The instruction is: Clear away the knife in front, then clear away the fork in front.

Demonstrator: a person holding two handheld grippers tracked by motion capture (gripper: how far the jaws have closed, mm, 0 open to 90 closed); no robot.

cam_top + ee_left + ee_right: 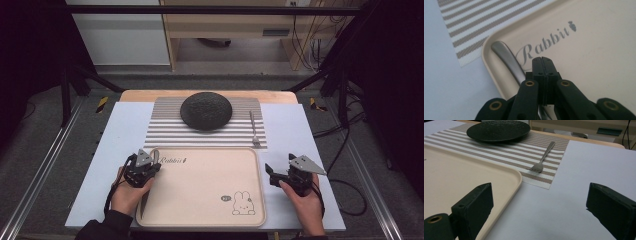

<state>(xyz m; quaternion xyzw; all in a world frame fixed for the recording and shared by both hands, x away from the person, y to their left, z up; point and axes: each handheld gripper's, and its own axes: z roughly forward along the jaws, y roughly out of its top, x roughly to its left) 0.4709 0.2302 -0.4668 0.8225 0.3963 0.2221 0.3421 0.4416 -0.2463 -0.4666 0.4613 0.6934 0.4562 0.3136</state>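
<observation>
My left gripper point(151, 161) hovers over the near-left corner of a beige tray point(210, 185) printed with a rabbit. In the left gripper view its jaws point(541, 61) are shut pad to pad with nothing between the tips. A metal utensil handle point(506, 58) lies on the tray point(599, 62) just left of the jaws and runs under them. In the high view the utensil point(145, 200) lies along the tray's left edge. My right gripper point(280, 164) is open over the pale mat, right of the tray point(461, 177), and its jaws point(541, 207) are empty.
A striped placemat point(165, 125) lies beyond the tray. On it sit a black plate point(206, 110) and, to its right, a fork point(254, 129). The right gripper view shows the plate point(498, 130) and fork point(544, 157) ahead. Black frame rails stand on both sides.
</observation>
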